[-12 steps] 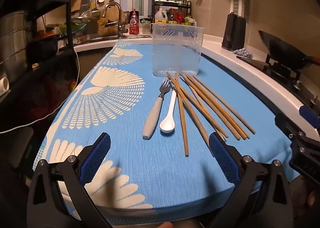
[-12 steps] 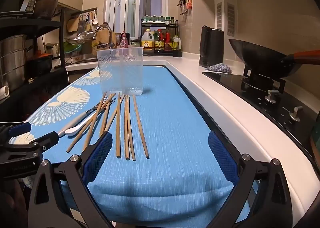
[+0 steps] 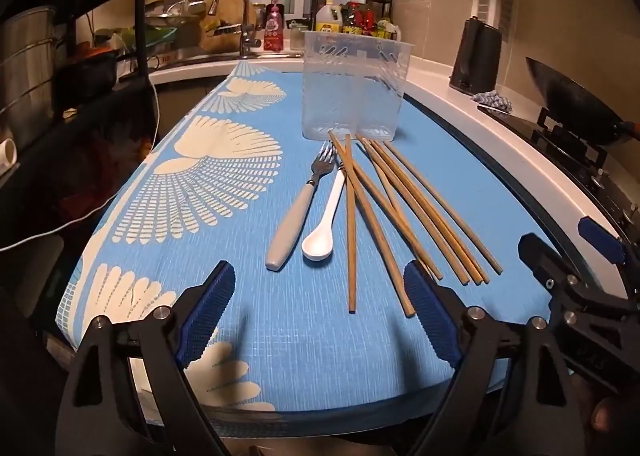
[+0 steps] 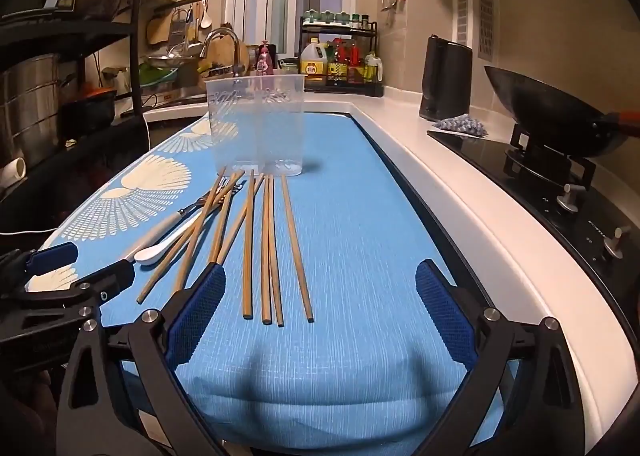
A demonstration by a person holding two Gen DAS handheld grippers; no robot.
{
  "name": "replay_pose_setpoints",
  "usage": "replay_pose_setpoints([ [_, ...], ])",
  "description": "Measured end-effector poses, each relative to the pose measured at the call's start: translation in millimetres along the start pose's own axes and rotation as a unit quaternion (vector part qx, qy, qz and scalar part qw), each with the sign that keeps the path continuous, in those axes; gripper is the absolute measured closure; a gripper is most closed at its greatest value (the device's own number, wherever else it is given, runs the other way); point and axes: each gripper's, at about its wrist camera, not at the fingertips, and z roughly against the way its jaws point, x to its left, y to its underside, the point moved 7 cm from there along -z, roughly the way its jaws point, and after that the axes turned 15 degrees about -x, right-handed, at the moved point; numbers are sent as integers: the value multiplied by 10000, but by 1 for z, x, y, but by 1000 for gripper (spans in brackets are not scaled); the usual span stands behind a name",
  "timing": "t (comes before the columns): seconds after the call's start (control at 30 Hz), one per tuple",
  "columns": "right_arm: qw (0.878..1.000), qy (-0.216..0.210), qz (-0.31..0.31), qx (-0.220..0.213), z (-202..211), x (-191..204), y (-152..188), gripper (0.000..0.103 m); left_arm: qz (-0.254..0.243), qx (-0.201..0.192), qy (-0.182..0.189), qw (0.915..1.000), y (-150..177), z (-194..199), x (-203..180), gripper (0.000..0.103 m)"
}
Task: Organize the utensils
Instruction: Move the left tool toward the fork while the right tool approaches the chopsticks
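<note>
Several wooden chopsticks (image 3: 404, 204) lie fanned on the blue patterned cloth (image 3: 192, 184), with a grey-handled fork (image 3: 300, 204) and a white spoon (image 3: 326, 226) to their left. A clear plastic utensil holder (image 3: 354, 86) stands upright behind them. My left gripper (image 3: 318, 318) is open and empty, just short of the fork handle and spoon. My right gripper (image 4: 320, 312) is open and empty, at the near ends of the chopsticks (image 4: 268, 240). The holder (image 4: 256, 124), spoon (image 4: 160, 250) and fork (image 4: 168, 222) also show in the right wrist view.
A sink with tap (image 3: 236, 20) and a condiment rack (image 3: 352, 12) stand at the back. A black kettle (image 4: 444, 78), a wok (image 4: 552, 116) on the hob and a white counter edge (image 4: 460, 192) run along the right. A dark shelf unit (image 3: 60, 56) stands left.
Both grippers have moved slightly forward toward the utensils. The utensils have not moved.
</note>
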Motion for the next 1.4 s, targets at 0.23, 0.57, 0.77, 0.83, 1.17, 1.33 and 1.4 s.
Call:
replay_pose_setpoints([
  [0.23, 9997, 247, -93, 6, 8, -10, 2, 14, 134, -361, -27, 9993, 1, 1, 5, 25],
  [0.57, 9974, 693, -203, -29, 31, -15, -2, 15, 0, -686, 583, 9959, 5, 7, -7, 30],
  [0.77, 9980, 616, -143, -31, 27, -13, -3, 16, -163, -1096, 670, 9916, -7, 13, -18, 30],
  [0.83, 9981, 595, -172, -2, 24, -13, 0, 17, -97, -1028, 666, 9924, -5, 9, -17, 30],
  [1.17, 9984, 493, -238, 154, 16, -4, 12, 22, -35, -928, 537, 9942, 2, 3, -11, 31],
  [1.33, 9986, 478, -197, 132, 13, 0, 9, 26, 131, -844, 467, 9953, 8, 0, -4, 31],
  [1.4, 9987, 470, -148, 145, 12, 3, 9, 27, 189, -824, 443, 9954, 8, 2, 0, 31],
])
